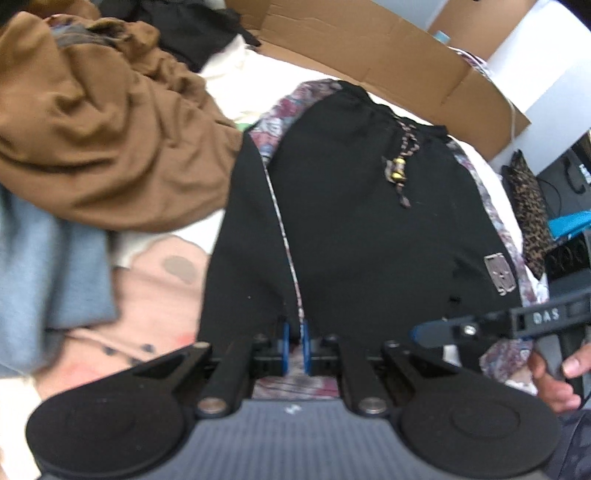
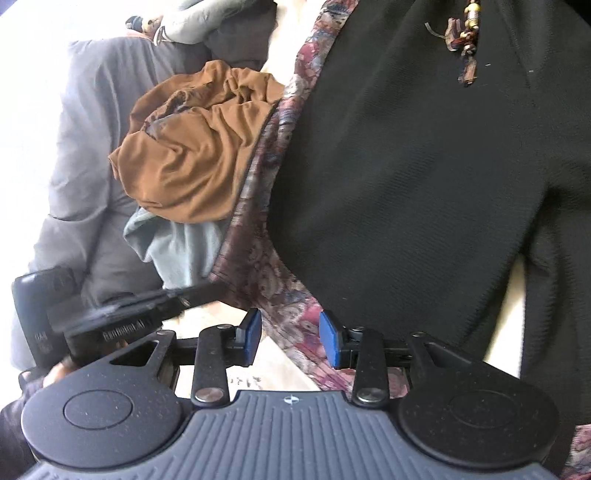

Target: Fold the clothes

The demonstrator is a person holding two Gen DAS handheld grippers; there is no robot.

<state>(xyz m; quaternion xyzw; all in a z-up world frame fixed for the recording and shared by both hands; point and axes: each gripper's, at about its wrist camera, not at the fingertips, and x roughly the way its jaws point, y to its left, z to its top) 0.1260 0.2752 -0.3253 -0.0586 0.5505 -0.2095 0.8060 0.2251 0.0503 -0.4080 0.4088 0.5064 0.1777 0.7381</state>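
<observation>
Progress looks early to me: the black garment (image 1: 369,221) lies spread ahead of both grippers, with its patterned trim (image 1: 273,122) showing along the edges and a beaded drawstring (image 1: 400,166) near its far end, and one side panel seems to be laid over the middle, so I judge a first fold may be in hand and the rest undone. My left gripper (image 1: 294,343) is nearly closed, its blue pads pinched on the garment's near edge where a thin trim line runs in between them. My right gripper (image 2: 290,338) stands wide, its pads either side of the patterned trim strip (image 2: 291,314) without clamping it; in the left view it comes in from the right, a hand (image 1: 554,376) on its grip. Plenty is left: to the left of the left gripper I see a crumpled brown garment (image 1: 110,129), a light blue one (image 1: 48,266) nearer, and a dark one (image 1: 192,33) far off, all unfolded. The surface under everything is a pale cover, pink-patterned (image 1: 155,295) close to the left gripper; I take it for a bed, though I cannot be sure. Beyond the garment stands an open cardboard box (image 1: 388,59), with a white wall or panel (image 1: 546,55) to the far right and a leopard-print item (image 1: 528,210) beside dark gear at the right edge.
</observation>
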